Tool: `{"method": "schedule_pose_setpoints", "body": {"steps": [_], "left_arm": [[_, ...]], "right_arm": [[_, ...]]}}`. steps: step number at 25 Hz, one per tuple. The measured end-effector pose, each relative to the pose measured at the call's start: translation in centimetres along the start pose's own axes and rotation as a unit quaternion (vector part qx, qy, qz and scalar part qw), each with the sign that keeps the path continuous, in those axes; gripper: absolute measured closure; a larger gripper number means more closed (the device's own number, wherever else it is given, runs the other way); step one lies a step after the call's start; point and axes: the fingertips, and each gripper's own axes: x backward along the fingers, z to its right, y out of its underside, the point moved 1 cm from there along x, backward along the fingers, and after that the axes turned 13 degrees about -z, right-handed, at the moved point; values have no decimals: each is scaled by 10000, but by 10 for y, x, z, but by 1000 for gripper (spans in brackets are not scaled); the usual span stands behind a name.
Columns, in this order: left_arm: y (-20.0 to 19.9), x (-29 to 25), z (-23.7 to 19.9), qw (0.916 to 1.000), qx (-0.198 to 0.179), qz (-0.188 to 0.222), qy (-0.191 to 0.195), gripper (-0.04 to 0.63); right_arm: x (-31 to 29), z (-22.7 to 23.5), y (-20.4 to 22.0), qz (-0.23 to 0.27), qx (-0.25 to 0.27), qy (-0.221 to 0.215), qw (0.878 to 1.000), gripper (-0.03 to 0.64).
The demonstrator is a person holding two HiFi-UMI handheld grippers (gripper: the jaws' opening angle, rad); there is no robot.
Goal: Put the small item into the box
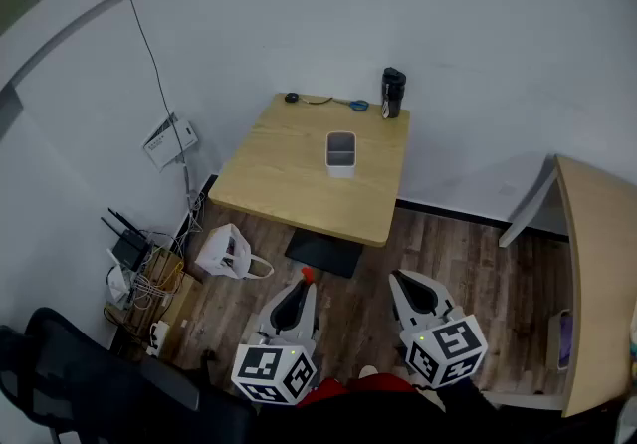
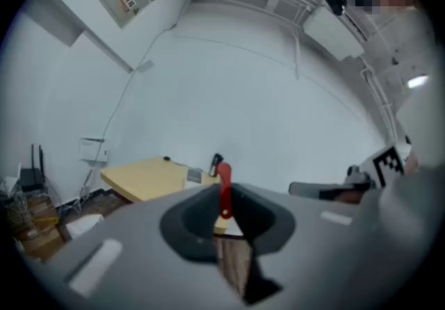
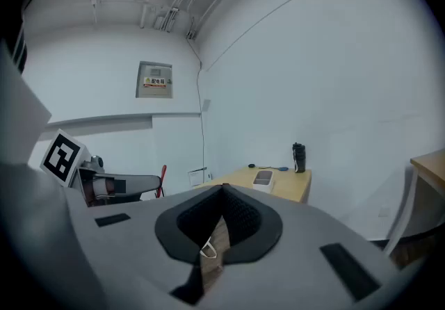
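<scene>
the left gripper [image 1: 303, 283] is clamped on the small red item [image 2: 224, 189], whose long axis runs out past the jaw tips toward the table [image 1: 299, 203]. the right gripper [image 1: 397, 279], just beside it, has its jaws together on nothing. both hang over the floor, well short of the table's near edge. the box [image 1: 340, 154] stands mid-table, ahead and slightly right of the left gripper, open top up; nothing shows inside it. a bottle [image 1: 393, 93] stands at the far right corner.

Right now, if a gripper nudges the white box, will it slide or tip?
The white box looks thin-walled and empty: probably light, likely to slide on the smooth table. It stands upright and open-topped; a push near the rim might tip it.
</scene>
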Motion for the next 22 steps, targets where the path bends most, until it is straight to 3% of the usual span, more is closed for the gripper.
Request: {"method": "schedule_pose_setpoints", "body": {"steps": [22], "left_arm": [[3, -23, 21, 9999, 39, -58, -125, 546]], "right_arm": [[0, 34, 12, 57, -236, -85, 9997, 609]]}}
